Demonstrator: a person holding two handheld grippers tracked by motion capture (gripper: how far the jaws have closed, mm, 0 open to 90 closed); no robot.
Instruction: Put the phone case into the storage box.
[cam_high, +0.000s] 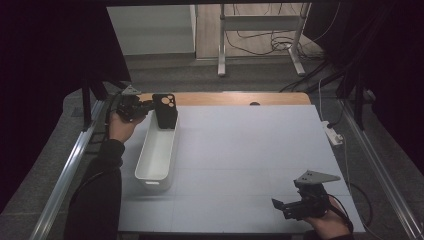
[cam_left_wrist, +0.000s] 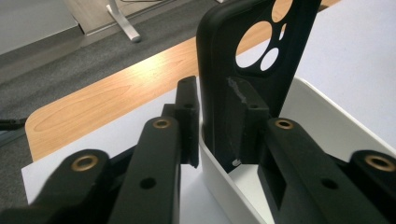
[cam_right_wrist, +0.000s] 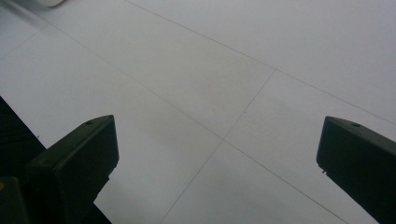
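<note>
Left tongs (cam_high: 148, 106) at the far left of the tabletop (cam_high: 240, 165), clenched on a black phone case (cam_high: 165, 110) held upright over the far end of a white bin (cam_high: 156, 156). Lower edge of the case hidden behind the jaws and the bin wall in the left gripper view; touching the bin floor or not, cannot tell. Camera cut-outs visible near the case's top, upper edge cropped there. Right tongs (cam_high: 286, 206) near the front right corner, released, jaws spread wide above bare white surface. Wooden strip (cam_high: 240, 98) along the far edge of the tabletop. Beyond: grey floor, metal frame legs (cam_high: 221, 50), loose cables, dark curtains either side, dim light.
</note>
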